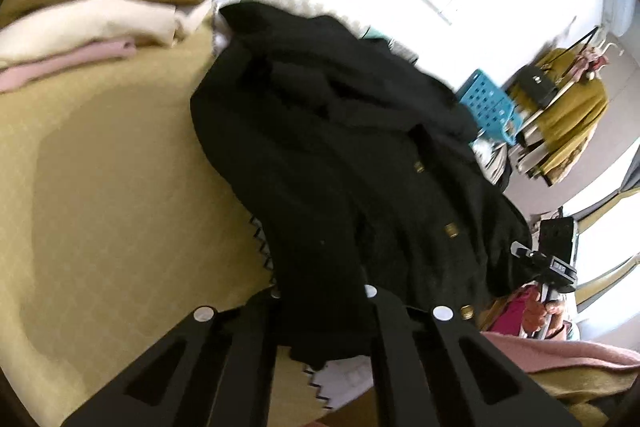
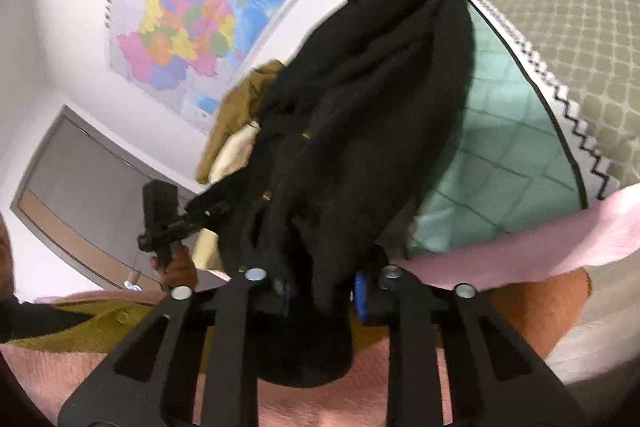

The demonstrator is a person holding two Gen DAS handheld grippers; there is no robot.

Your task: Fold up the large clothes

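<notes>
step: lifting black woollen coat w/ brass buttons [image 1: 360, 163] off quilted olive bedspread [image 1: 120, 167] | left gripper [image 1: 324, 311] & right gripper [image 2: 324, 291] both clamped on coat; it hangs bunched | next: spread flat before 1st fold

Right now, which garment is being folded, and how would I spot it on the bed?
Start at the bed's mustard quilted cover, where a pile of folded clothes in tan, cream and pink lies at one side. Beside that pile a black coat is bunched up, both hand-held grippers clamped on its near edge. It is the only dark garment, with small brass buttons down the front.
</notes>
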